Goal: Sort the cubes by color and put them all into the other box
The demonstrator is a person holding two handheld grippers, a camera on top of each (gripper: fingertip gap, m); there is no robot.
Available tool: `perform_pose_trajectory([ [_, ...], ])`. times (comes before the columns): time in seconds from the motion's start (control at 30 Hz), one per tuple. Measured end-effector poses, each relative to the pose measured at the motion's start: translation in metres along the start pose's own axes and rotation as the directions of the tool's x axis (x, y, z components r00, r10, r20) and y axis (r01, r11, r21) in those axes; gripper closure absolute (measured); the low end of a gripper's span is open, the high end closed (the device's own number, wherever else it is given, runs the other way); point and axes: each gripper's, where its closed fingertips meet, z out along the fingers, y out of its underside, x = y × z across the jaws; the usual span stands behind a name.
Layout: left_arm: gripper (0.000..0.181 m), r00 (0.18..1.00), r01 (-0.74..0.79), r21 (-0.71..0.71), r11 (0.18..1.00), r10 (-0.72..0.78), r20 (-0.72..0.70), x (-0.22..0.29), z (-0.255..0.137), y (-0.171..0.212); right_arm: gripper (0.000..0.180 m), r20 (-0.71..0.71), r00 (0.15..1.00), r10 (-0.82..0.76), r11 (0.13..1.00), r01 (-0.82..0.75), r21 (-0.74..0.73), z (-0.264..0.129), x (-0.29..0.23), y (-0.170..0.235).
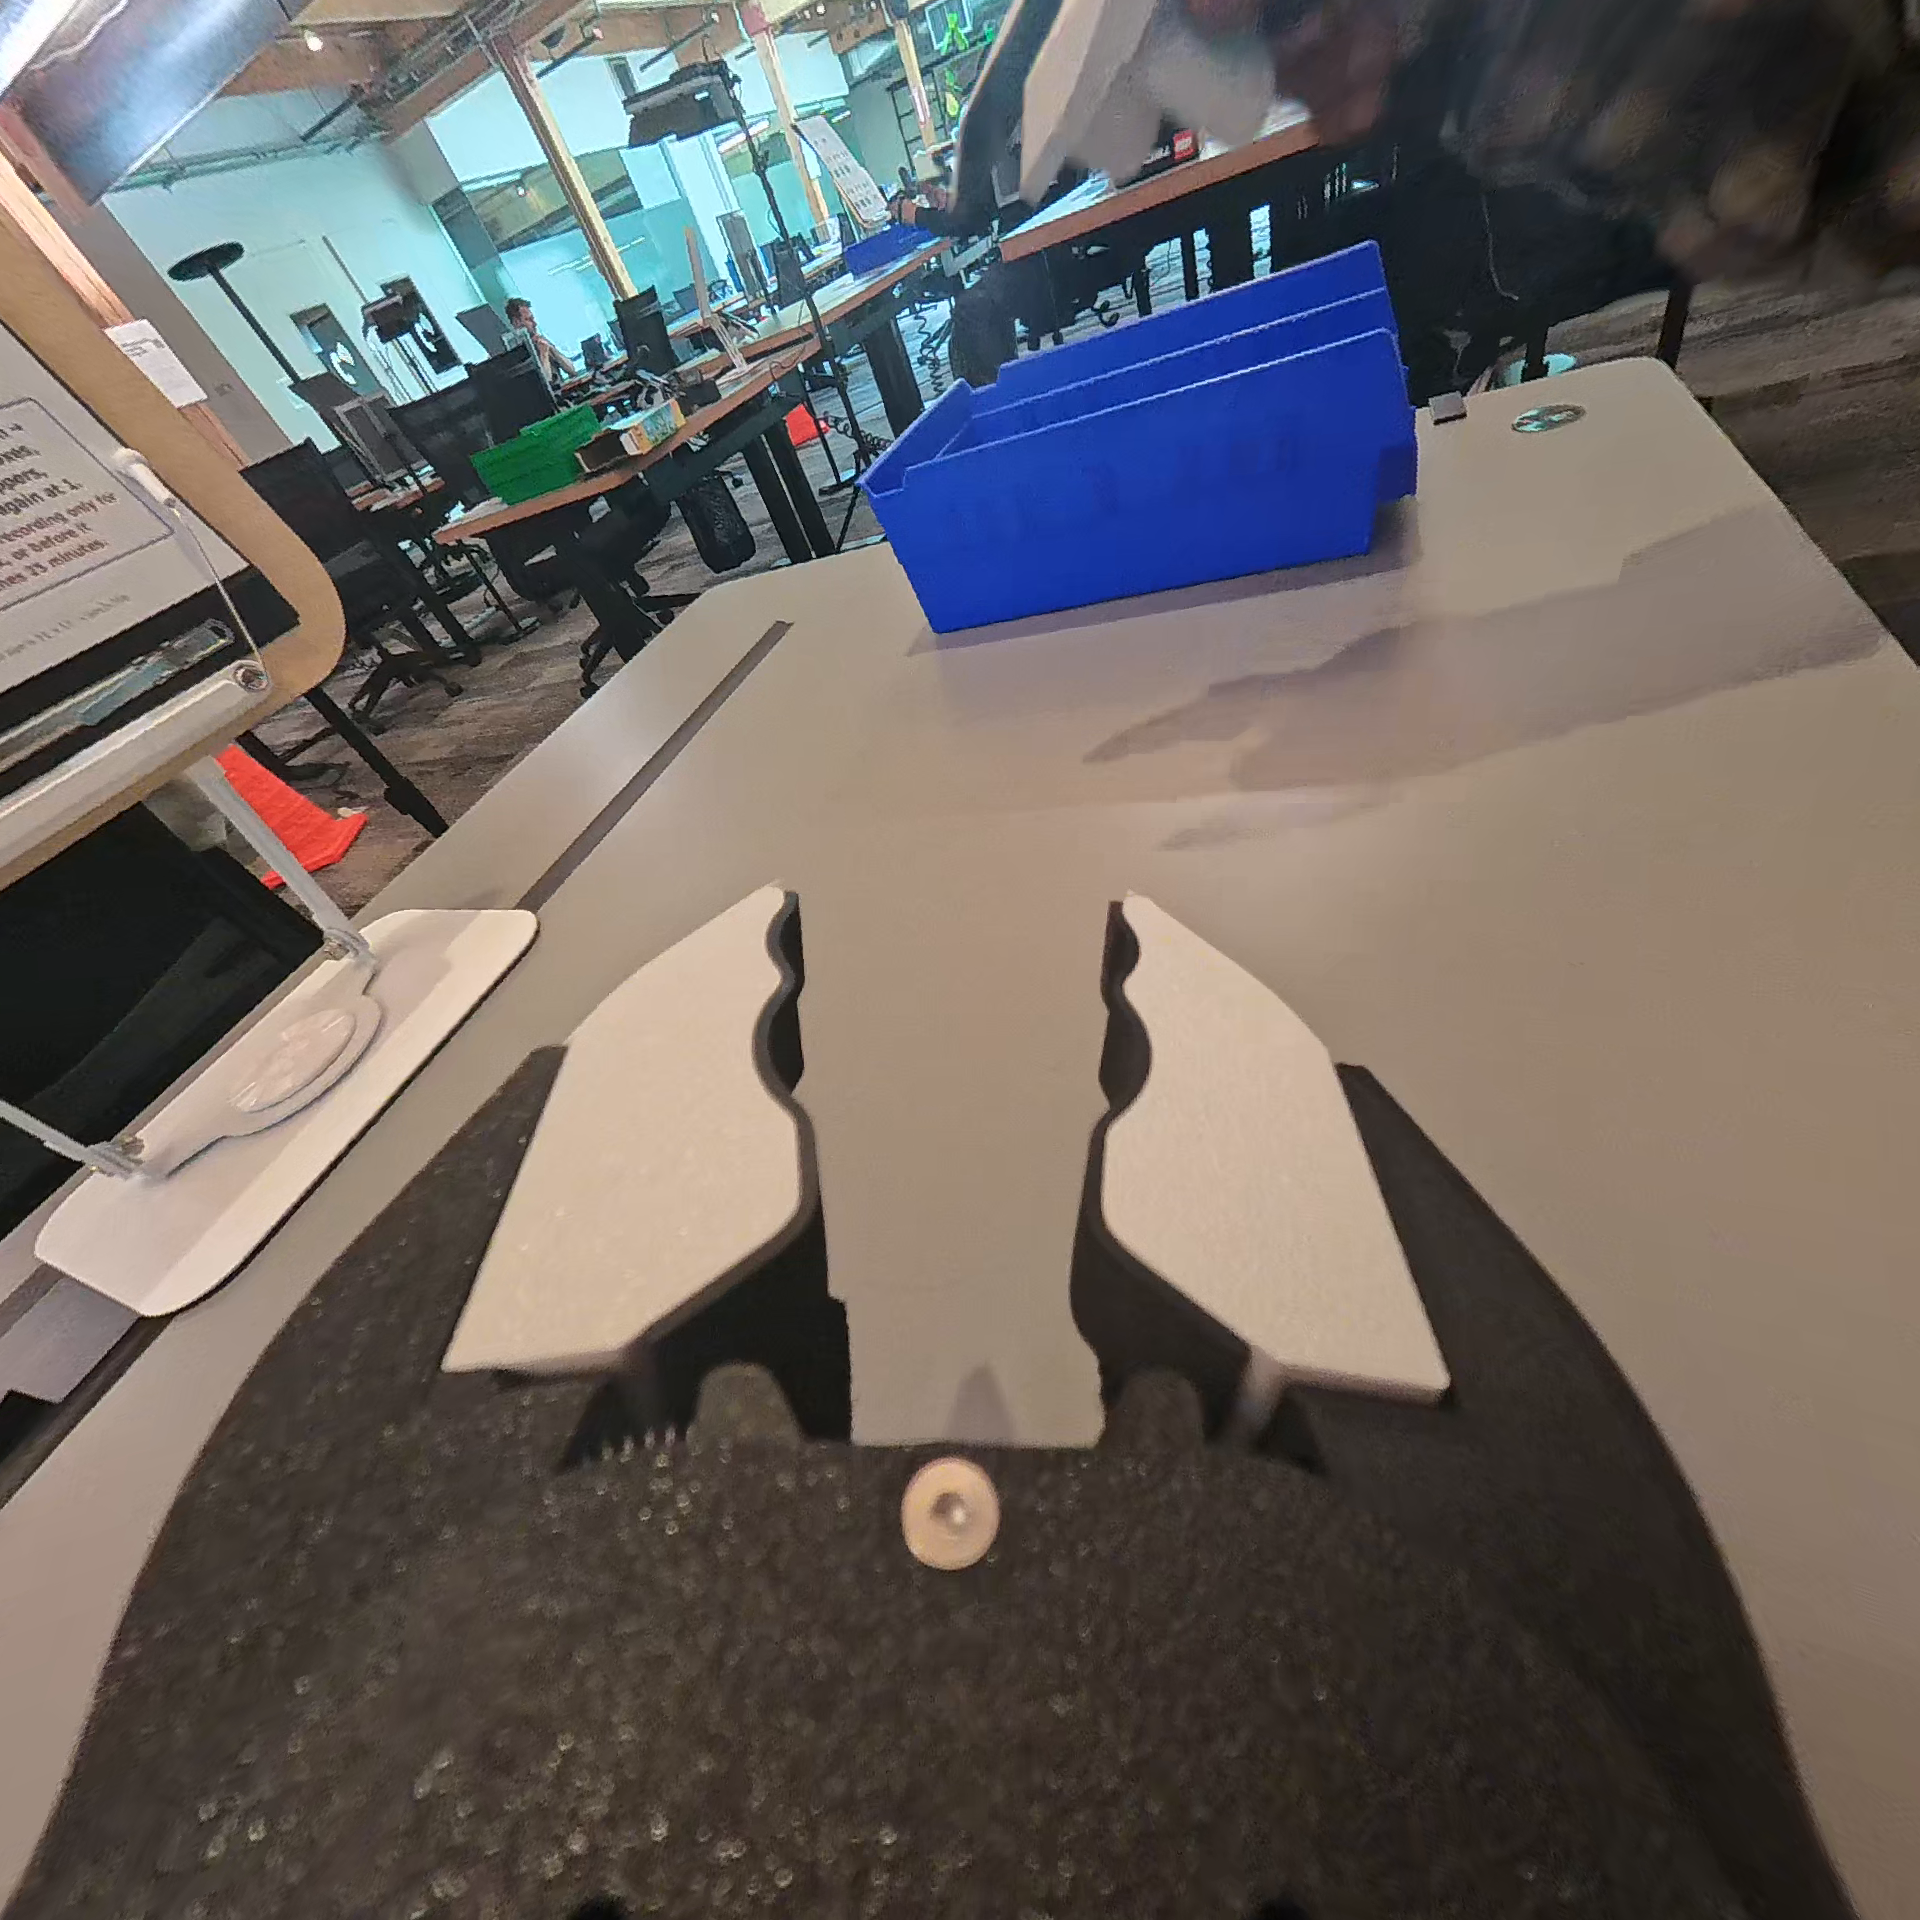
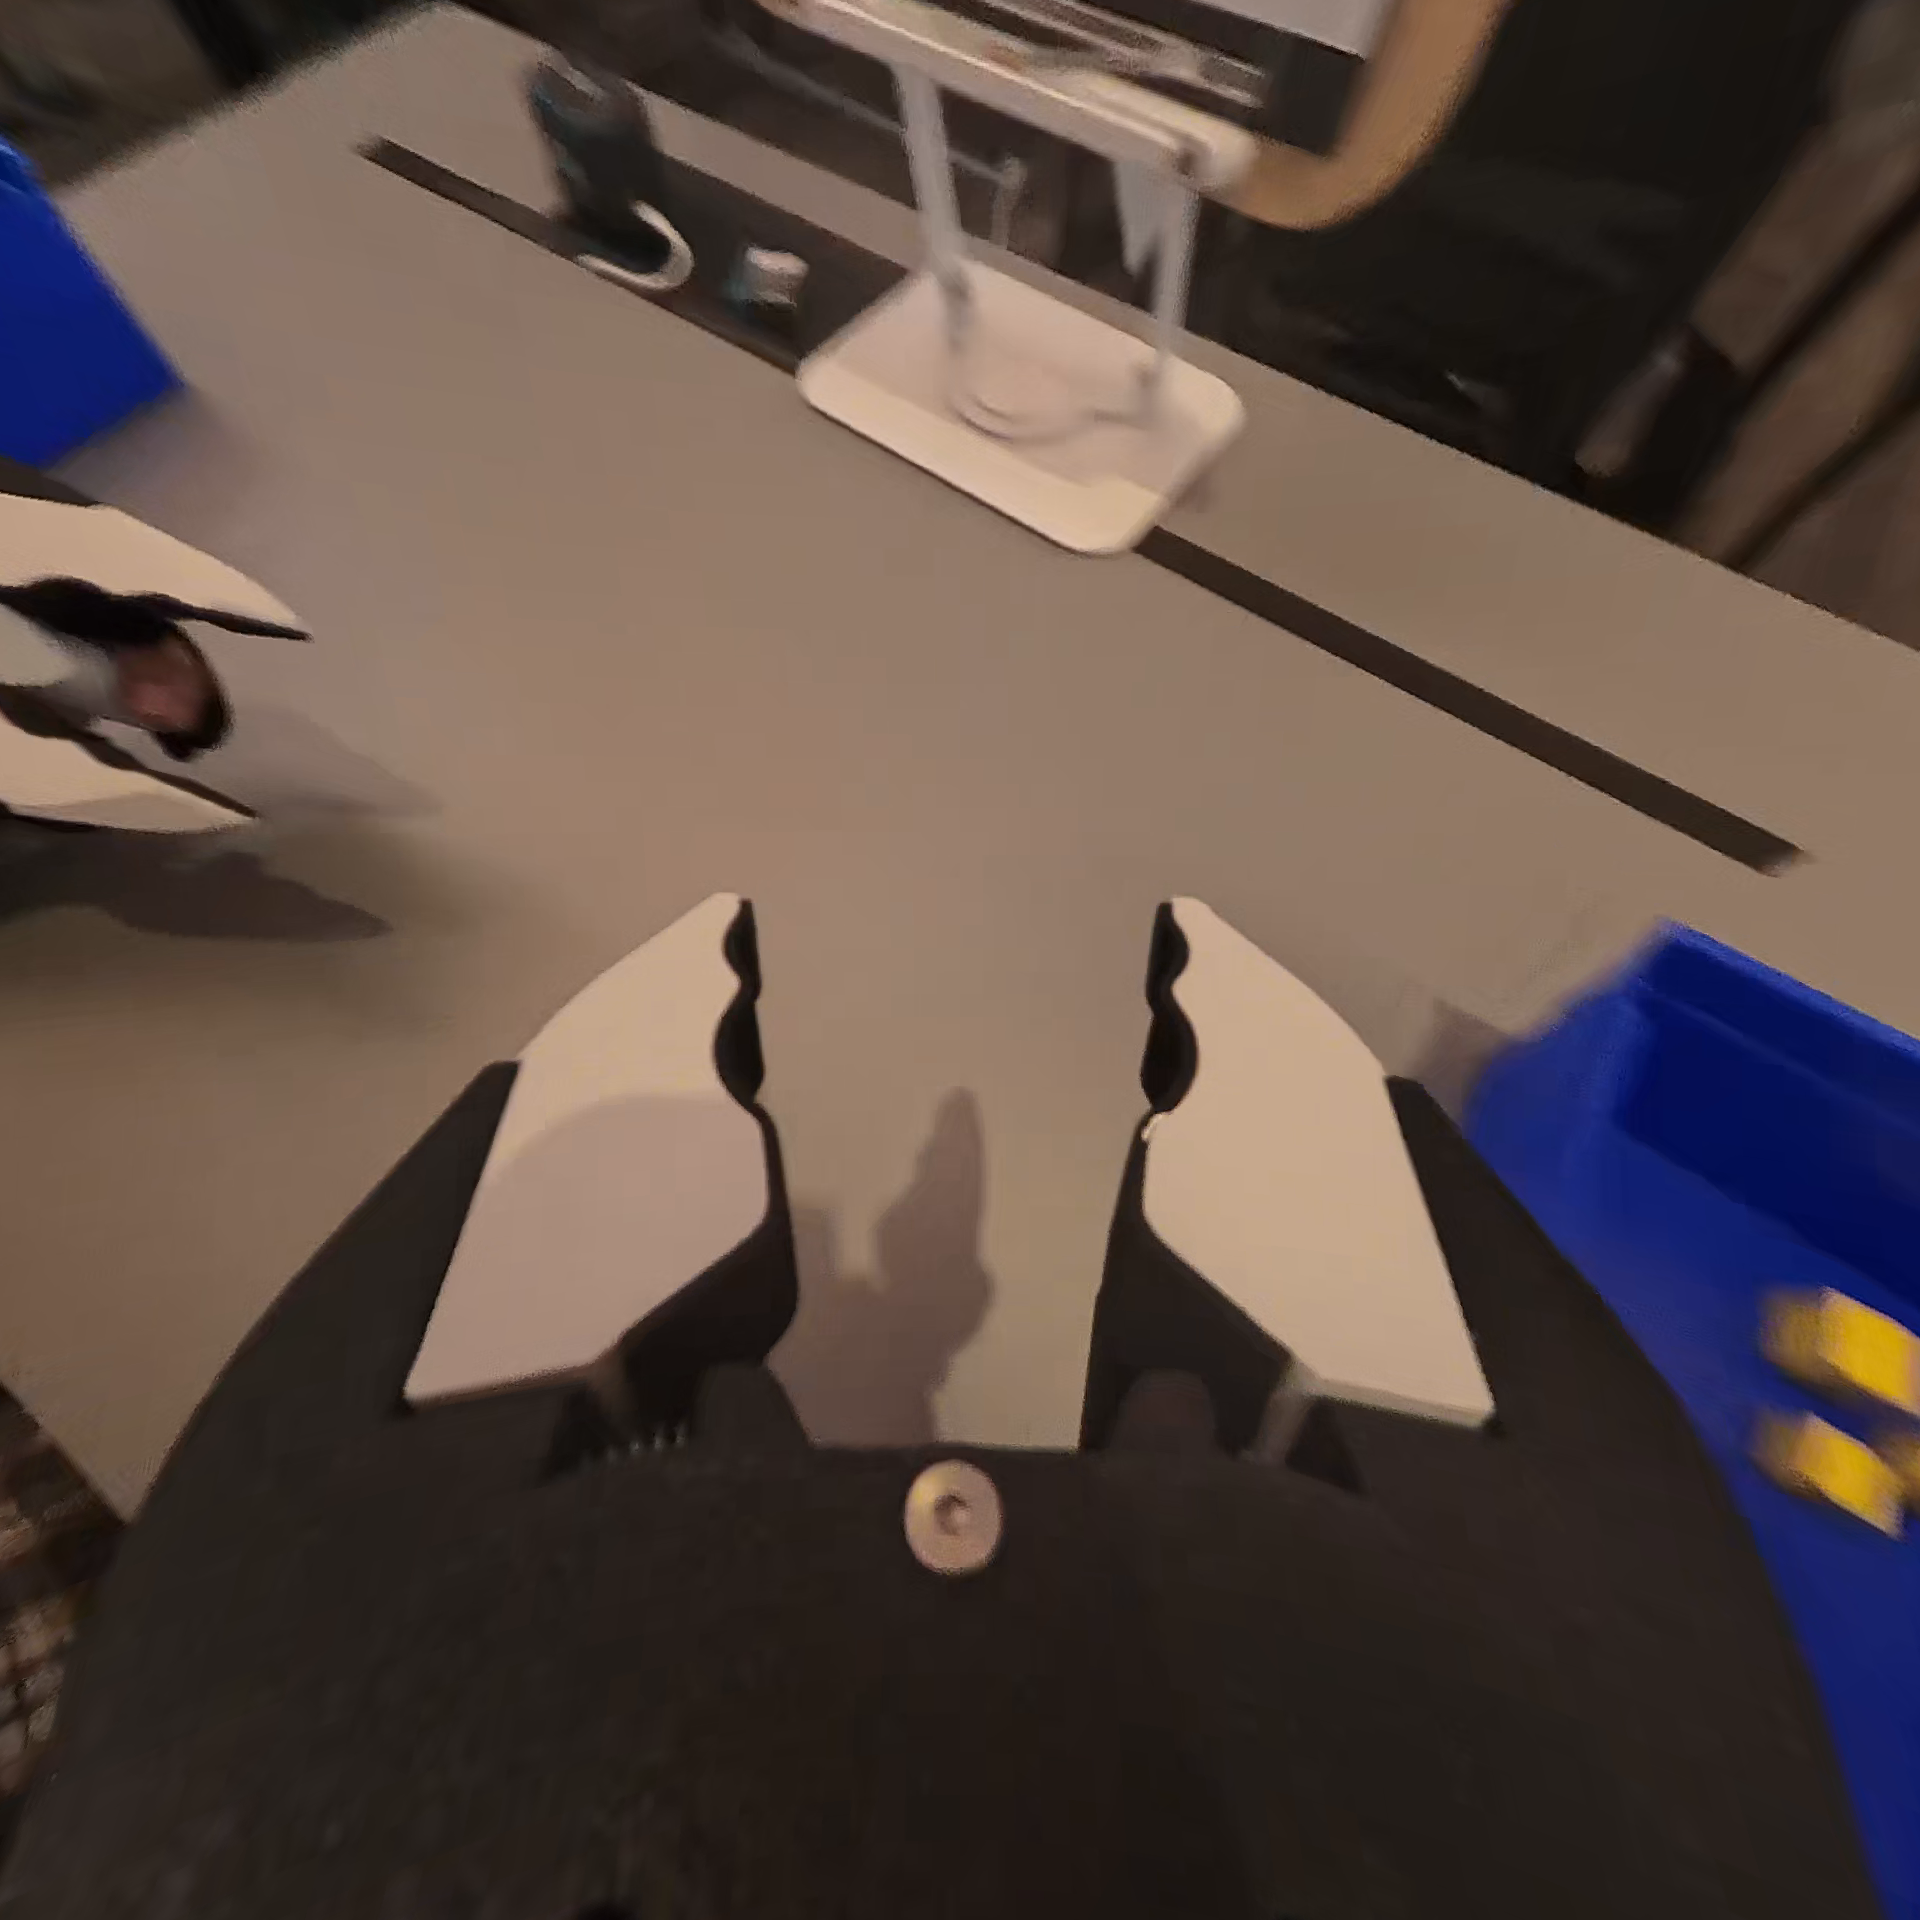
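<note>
Evidently this is an approach step: neither tool carries anything. The left gripper (image 1: 954, 914) hangs low over the bare grey desk (image 1: 1455, 987), its fingers (image 1: 665, 1122) spread wide with only desk surface between them. Ahead of it and a little to the right, well apart, stands a blue box (image 1: 1143, 509) with inner dividers; its contents are hidden from this low angle.

The right gripper (image 2: 954, 920) is likewise parted and empty, pointing across the desk toward a white stand base (image 2: 1081, 457) at the far edge. Just beside its right finger, at the frame's edge, sits a second blue box (image 2: 1621, 1195), and inside it two yellow cubes (image 2: 1839, 1403) show as blurred patches. Other colours, if any, cannot be made out. The whole view is smeared, so the tool is probably swinging.

My judgement is that sorting has barely begun. The next move calls for turning the right gripper toward that near box, lowering the open fingers around one yellow cube, closing, then carrying it to a compartment of the divided box.
</note>
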Motion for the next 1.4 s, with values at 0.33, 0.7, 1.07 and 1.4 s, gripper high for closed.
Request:
perform_pose_trajectory([
  [0.33, 0.125, 0.998, 0.001, -0.029, 1.000, 0.000, 0.062, -0.018, -0.007, 0.009, 0.092, 0.158, 0.986, -0.049, 0.922, -0.016, 0.386, 0.125, -0.069, 0.007],
  [0.7, 0.124, 0.987, 0.010, -0.106, 0.994, 0.007, 0.162, -0.044, -0.018, 0.027, 0.101, 0.156, 0.970, -0.186, 0.899, 0.104, 0.425, 0.123, -0.094, 0.014],
  [1.07, 0.123, 0.894, 0.057, -0.271, 0.961, 0.071, 0.442, -0.110, -0.188, -0.022, 0.105, 0.203, 0.951, -0.233, 0.909, 0.139, 0.392, 0.131, -0.108, 0.024],
  [1.4, 0.119, 0.787, 0.297, -0.573, 0.764, 0.143, 0.600, -0.141, -0.383, 0.016, 0.107, 0.231, 0.941, -0.248, 0.914, 0.148, 0.377, 0.134, -0.119, 0.027],
])
